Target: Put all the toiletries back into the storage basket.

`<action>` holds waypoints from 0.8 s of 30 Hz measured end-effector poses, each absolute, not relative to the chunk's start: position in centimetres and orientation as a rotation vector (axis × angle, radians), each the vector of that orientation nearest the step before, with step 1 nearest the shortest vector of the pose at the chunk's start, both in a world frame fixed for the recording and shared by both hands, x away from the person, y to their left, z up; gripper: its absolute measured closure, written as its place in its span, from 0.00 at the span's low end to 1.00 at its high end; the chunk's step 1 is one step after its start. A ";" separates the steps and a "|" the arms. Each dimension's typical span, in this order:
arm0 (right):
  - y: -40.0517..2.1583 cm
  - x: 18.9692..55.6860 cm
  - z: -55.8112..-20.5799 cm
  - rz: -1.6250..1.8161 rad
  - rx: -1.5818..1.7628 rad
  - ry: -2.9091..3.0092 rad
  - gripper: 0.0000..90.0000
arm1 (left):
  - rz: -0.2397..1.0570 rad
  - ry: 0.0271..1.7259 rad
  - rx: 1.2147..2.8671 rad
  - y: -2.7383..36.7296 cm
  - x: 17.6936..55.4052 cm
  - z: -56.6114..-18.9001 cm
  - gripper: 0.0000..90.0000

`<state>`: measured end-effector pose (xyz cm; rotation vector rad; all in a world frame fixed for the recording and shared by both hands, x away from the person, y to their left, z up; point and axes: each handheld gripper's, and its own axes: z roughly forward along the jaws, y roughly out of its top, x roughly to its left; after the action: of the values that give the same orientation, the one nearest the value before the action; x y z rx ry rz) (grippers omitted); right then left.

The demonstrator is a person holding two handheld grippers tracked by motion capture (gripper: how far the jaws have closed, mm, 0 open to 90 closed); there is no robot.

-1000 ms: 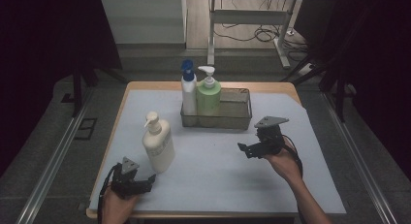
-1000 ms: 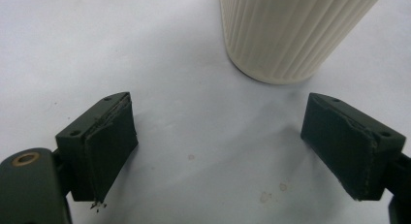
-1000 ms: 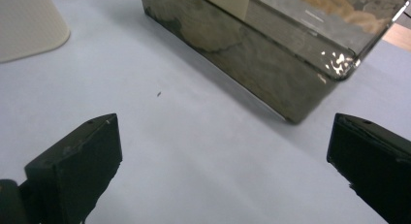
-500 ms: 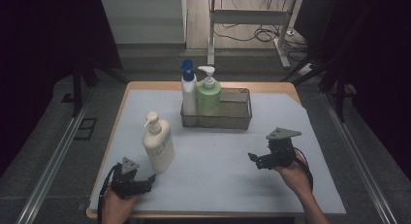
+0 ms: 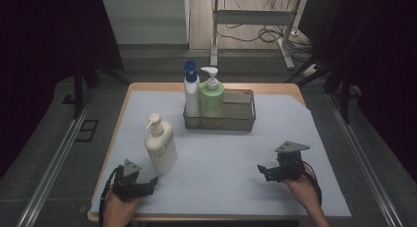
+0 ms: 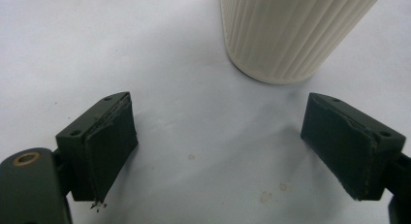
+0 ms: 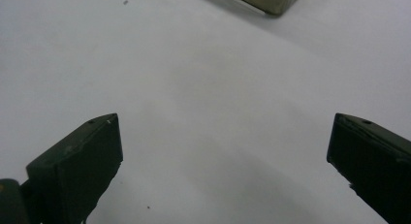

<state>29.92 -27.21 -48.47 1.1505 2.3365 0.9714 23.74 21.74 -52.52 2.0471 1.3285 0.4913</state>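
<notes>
A cream pump bottle (image 5: 160, 146) stands upright on the white table cover at front left; its ribbed base (image 6: 286, 35) rises just beyond my left gripper's jaws. My left gripper (image 5: 150, 184) rests low near the front edge, just below and left of that bottle, open and holding nothing (image 6: 232, 146). A wire basket (image 5: 231, 118) at the back middle holds a white bottle with a blue cap (image 5: 191, 92) and a green pump bottle (image 5: 212, 97). My right gripper (image 5: 263, 172) sits at front right, open and empty (image 7: 225, 156), with the basket's corner (image 7: 271, 1) far ahead.
The white cover (image 5: 221, 153) spreads over a wooden table whose edge shows at the back (image 5: 275, 87). Metal rails run along both sides (image 5: 59, 153). Bare cover lies between the two grippers and in front of the basket.
My right gripper has pulled back toward the front right of the table, away from the basket, and lowered. The left gripper and all bottles have stayed put.
</notes>
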 end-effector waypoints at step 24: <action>-28.3 30.0 -52.2 0.945 1.193 2.363 0.00 | 0.470 1.338 2.049 22.2 23.9 -52.1 0.21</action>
<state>29.96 -28.32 -52.22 1.1930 2.3634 0.9452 23.91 22.25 -52.11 2.0491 1.3379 0.4703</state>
